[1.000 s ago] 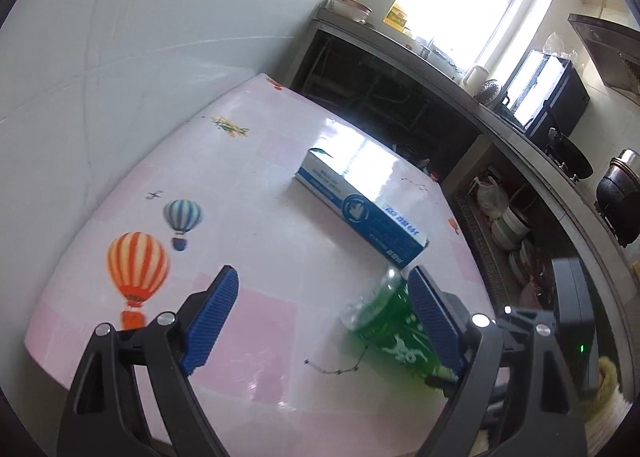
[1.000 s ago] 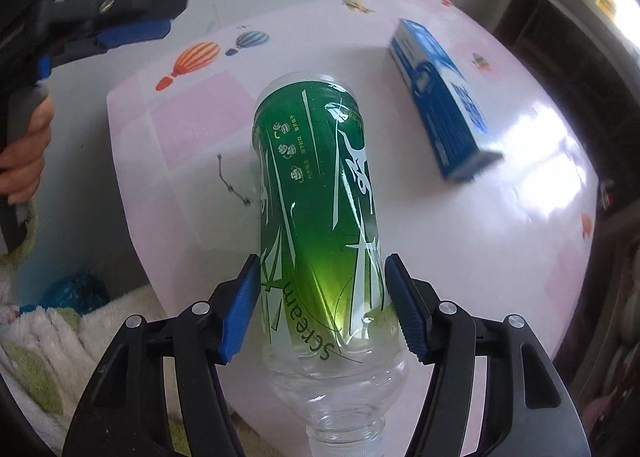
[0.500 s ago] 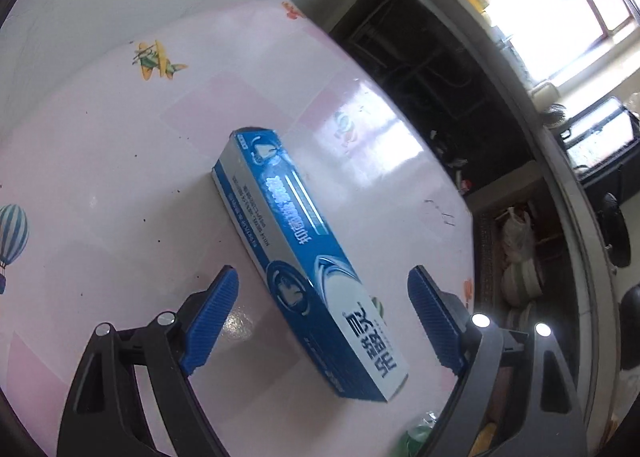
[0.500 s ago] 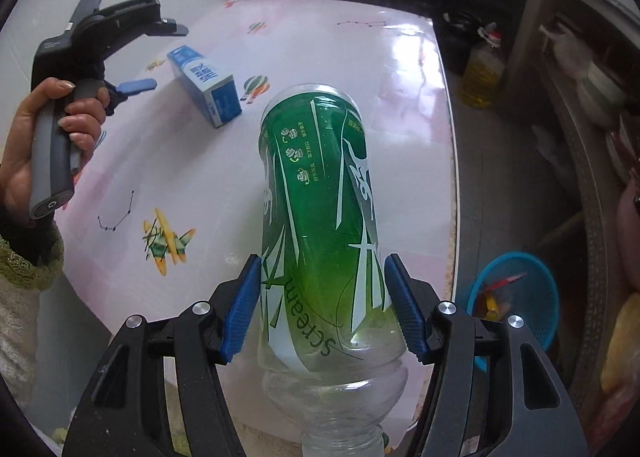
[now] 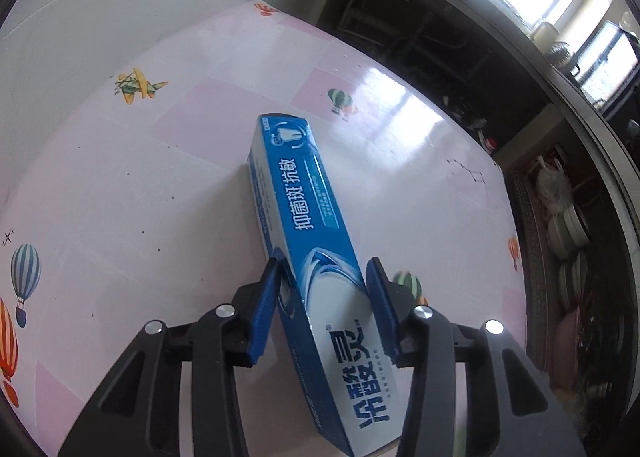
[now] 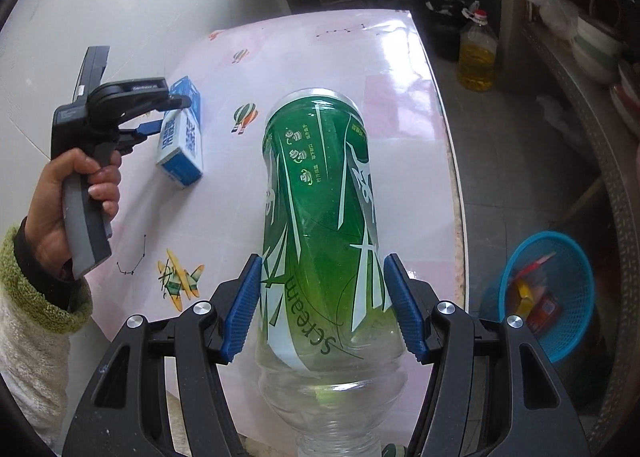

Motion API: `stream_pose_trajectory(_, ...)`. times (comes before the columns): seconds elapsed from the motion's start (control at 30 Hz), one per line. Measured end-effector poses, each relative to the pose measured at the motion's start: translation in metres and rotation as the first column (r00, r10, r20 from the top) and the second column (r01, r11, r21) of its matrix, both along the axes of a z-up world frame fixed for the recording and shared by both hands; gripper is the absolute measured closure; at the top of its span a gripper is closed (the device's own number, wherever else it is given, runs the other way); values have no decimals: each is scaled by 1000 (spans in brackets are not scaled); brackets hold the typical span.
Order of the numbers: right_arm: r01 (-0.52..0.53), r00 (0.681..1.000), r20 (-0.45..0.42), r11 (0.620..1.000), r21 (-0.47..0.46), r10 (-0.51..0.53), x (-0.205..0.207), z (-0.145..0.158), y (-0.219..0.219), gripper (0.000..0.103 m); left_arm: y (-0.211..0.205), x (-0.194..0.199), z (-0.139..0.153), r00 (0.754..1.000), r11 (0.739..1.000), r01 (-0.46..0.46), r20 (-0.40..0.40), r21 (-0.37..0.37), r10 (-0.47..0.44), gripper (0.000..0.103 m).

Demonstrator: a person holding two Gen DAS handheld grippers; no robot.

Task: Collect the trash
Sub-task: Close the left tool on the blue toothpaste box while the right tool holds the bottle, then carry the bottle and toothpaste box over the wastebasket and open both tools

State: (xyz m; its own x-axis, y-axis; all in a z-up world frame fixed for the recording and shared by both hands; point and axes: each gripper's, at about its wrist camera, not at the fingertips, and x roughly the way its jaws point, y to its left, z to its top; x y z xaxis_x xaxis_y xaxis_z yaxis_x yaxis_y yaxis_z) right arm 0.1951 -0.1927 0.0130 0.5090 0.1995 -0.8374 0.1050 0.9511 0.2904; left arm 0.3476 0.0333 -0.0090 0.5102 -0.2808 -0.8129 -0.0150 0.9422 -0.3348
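Note:
A blue and white toothpaste box (image 5: 312, 217) lies on the pink table (image 5: 120, 197). My left gripper (image 5: 322, 261) straddles its near half; the jaws are closing, and both blue pads touch the box's long sides. The right wrist view shows that same box (image 6: 182, 145), with the left gripper (image 6: 168, 115) around it and a person's hand (image 6: 80, 193) on the handle. An upside-down green plastic bottle (image 6: 320, 193) is held above the table's near edge, my right gripper (image 6: 322, 259) shut on its lower body, its clear neck toward the camera.
On the floor to the right of the table (image 6: 380, 69) stands a blue mesh basket (image 6: 576, 329) holding some rubbish. A yellow oil bottle (image 6: 478, 57) stands by the dark cupboards beyond. Stacked bowls fill shelves at the right. A white wall runs along the table's left side.
My left gripper has swung over the toothpaste box and narrowed from wide open onto its sides. The right gripper rolled with the green bottle, bringing the blue basket into view.

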Motion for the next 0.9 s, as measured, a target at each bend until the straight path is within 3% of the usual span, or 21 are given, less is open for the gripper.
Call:
stream_pose_trajectory(0.13,38,999,-10,999,36,-38,-7,-1,-7,45,-13,-42,1,983,983,181,9,22,-181,63)
stream_pose_trajectory(0.33,87,996,-19,992,87,-85,-24,-1,-12,45,-29,-130,-1,919,919,393,22,40,-394,63)
stream_pose_trajectory(0.57,121,993,-29,982,146,-118,-27,-2,-15,45,-43,-190,-3,897,900,436,72,33,-437,63)
stream_pose_trajectory(0.9,159,987,-30,970,181,-156,-27,-2,-16,45,-70,-188,-4,892,897,440,89,53,-443,63)
